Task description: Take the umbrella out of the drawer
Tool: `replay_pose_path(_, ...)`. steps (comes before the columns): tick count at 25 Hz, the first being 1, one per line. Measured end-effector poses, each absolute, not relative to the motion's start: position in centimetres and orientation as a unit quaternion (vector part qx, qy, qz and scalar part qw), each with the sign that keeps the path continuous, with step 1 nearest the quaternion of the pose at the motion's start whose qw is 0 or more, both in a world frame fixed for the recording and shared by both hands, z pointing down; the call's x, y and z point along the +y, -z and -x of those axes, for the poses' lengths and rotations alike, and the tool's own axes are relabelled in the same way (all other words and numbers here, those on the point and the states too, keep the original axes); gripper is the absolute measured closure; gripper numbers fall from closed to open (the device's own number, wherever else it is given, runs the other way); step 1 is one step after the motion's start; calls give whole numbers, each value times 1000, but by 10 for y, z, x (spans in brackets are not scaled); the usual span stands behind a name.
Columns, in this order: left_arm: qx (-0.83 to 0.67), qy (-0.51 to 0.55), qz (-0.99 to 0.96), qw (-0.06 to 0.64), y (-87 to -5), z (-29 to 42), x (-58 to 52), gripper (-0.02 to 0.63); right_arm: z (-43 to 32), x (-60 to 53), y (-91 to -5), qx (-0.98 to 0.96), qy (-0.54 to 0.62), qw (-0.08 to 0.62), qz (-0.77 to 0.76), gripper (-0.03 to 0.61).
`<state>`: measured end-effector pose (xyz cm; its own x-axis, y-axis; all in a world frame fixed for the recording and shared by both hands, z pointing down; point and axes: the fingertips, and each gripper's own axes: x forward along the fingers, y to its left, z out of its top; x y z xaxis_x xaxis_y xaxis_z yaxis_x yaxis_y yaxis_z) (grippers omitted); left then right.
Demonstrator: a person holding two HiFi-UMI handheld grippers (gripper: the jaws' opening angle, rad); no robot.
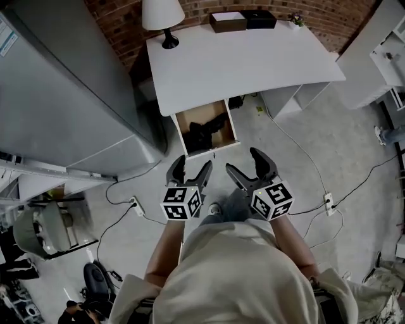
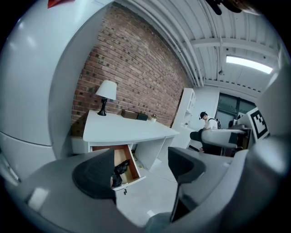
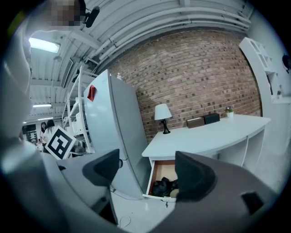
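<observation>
Under the white desk [image 1: 253,63] a wooden drawer [image 1: 183,130] stands pulled out. A black folded umbrella [image 1: 204,136] lies inside it. It also shows in the left gripper view as the umbrella [image 2: 121,169] in the drawer [image 2: 132,164], and in the right gripper view as the umbrella [image 3: 163,186] in the drawer [image 3: 154,178]. My left gripper [image 1: 192,168] and right gripper [image 1: 248,166] hover side by side in front of the drawer, short of it. Both are open with nothing between the jaws, as the left gripper [image 2: 141,168] and right gripper [image 3: 148,172] show in their own views.
A lamp [image 1: 162,19] and two dark boxes [image 1: 243,20] stand on the desk's far side. A tall grey cabinet [image 1: 57,95] rises on the left, and white shelving [image 1: 380,57] on the right. Cables and a power strip [image 1: 135,204] lie on the concrete floor.
</observation>
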<state>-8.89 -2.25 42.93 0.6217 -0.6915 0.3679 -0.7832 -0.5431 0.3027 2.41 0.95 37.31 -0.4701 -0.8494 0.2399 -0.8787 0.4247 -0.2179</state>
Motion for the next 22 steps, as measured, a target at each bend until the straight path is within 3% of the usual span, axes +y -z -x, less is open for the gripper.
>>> replay_pose_path(10, -438, -149, -851, 246, -498, 63, -99, 259, -60, -61, -418, -835, -207, 71, -505, 213)
replay_pose_path(22, -436, -261, -820, 265, -648, 21, -189, 259, -94, -134, -496, -840, -248, 111, -470, 213)
